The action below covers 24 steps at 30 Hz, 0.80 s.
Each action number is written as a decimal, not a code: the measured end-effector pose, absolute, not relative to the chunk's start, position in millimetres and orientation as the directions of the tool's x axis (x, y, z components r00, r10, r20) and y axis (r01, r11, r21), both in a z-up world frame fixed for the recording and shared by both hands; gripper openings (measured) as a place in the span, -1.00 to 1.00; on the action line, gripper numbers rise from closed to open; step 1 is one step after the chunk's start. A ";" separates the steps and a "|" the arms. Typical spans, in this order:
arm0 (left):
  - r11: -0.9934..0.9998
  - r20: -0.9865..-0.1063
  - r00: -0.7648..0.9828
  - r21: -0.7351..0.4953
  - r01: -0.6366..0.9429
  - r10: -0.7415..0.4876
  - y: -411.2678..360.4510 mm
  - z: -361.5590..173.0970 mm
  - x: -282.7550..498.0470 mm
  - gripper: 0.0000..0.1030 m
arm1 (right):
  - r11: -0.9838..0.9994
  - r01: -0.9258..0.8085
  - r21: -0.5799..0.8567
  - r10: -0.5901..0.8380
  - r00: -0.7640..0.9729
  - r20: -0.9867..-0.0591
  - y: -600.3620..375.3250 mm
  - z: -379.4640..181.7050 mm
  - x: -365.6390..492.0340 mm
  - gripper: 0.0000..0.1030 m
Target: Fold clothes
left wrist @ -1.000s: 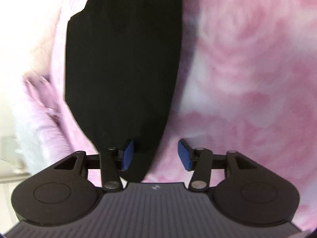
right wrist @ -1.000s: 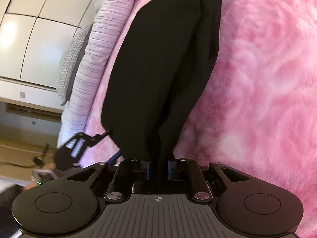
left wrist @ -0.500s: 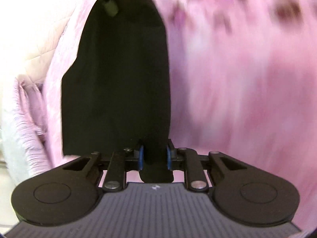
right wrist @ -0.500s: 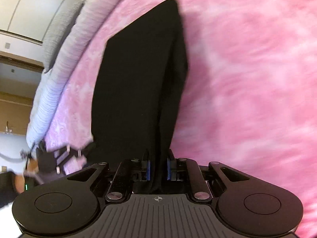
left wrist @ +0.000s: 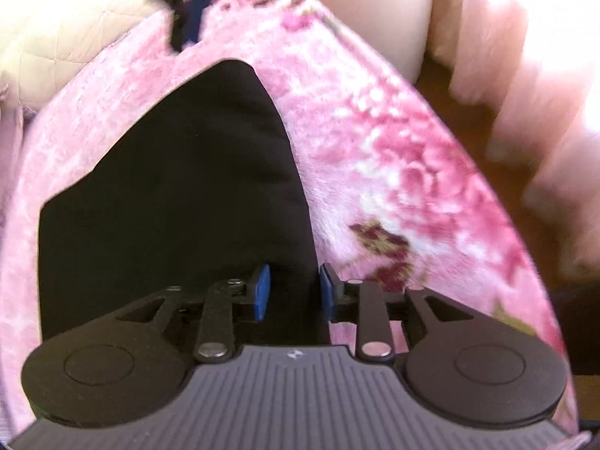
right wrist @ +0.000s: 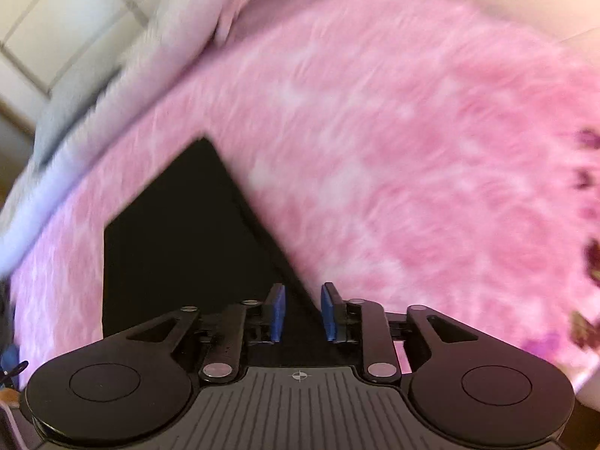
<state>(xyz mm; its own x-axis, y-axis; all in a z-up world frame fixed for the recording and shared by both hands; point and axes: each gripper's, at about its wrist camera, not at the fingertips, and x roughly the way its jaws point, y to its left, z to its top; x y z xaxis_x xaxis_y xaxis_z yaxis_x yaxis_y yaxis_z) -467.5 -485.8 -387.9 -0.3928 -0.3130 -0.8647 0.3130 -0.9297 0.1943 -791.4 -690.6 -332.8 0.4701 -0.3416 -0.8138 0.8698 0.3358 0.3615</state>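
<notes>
A black garment (left wrist: 180,195) lies flat on a pink floral blanket (left wrist: 393,157), folded into a wedge with a sharp far corner (right wrist: 204,142). My left gripper (left wrist: 294,292) hangs over its near right edge. The jaws are opening, and dark cloth shows in the gap, but the blue pads (left wrist: 262,290) do not press on it. My right gripper (right wrist: 302,311) stands over the garment's near corner, also opening, with the slanted cloth edge running between its pads untouched. The right gripper's blurred fingers (left wrist: 193,15) show beyond the garment in the left wrist view.
The blanket's edge drops to a wooden floor (left wrist: 465,112) with pink curtains (left wrist: 525,75) and a white cabinet (left wrist: 367,7) beyond. White quilted bedding (left wrist: 56,37) and a lilac ribbed cover (right wrist: 112,93) border the blanket's far side. White wardrobe panels (right wrist: 45,18) stand behind.
Both grippers swung the stretched black garment across the blanket and laid it down. Their jaws, shut on the cloth half a second ago, have parted and let it go.
</notes>
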 end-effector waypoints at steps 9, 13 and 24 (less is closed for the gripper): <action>-0.813 -0.727 -0.366 0.491 0.313 -0.581 -559.3 -375.9 -372.4 -0.30 | 0.261 0.821 0.507 -0.361 0.570 -0.738 -549.7 -343.8 -758.2 -0.22; -0.797 -0.752 -0.289 0.497 0.343 -0.593 -625.8 -405.4 -358.4 -0.39 | 0.278 0.793 0.542 -0.363 0.610 -0.705 -519.6 -364.7 -708.4 -0.23; -0.922 -0.901 -0.286 0.237 0.305 -0.326 -694.3 -416.7 -349.2 -0.59 | 0.293 0.916 0.273 -0.399 0.377 -0.836 -484.0 -383.8 -634.1 -0.20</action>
